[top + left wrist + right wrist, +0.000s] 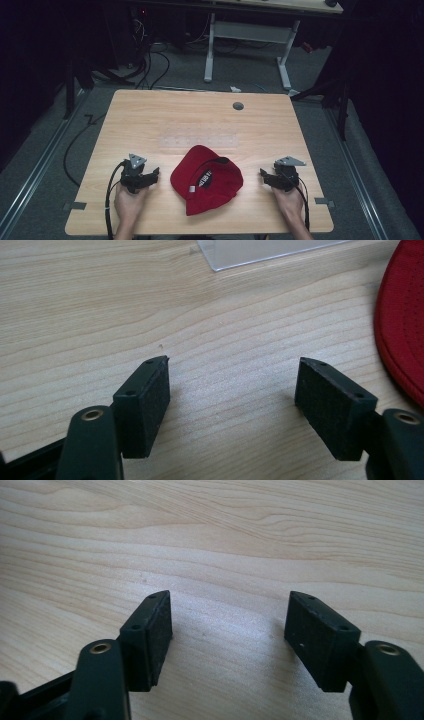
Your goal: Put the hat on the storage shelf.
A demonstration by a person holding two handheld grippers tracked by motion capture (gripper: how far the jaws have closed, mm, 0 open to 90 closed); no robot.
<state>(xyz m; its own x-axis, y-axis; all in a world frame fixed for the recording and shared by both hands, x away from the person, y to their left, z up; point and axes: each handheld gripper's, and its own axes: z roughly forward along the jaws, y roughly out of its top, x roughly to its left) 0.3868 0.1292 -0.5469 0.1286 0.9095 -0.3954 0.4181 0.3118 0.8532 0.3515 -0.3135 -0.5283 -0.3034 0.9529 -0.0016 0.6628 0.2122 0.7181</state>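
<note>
Near the table's (150, 115) front edge, caps: one red cap (206, 179)
Place: between left gripper (154, 175) and right gripper (264, 177); untouched
Jaws: both apart, empty

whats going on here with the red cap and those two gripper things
A person sits at a wooden table with a two-jaw gripper in each hand. A red cap lies between them near the front edge, and nothing touches it yet. The left gripper rests to the cap's left and the right gripper to its right, both with jaws open and empty over bare wood. A clear plastic sheet lies just beyond the cap.
</note>
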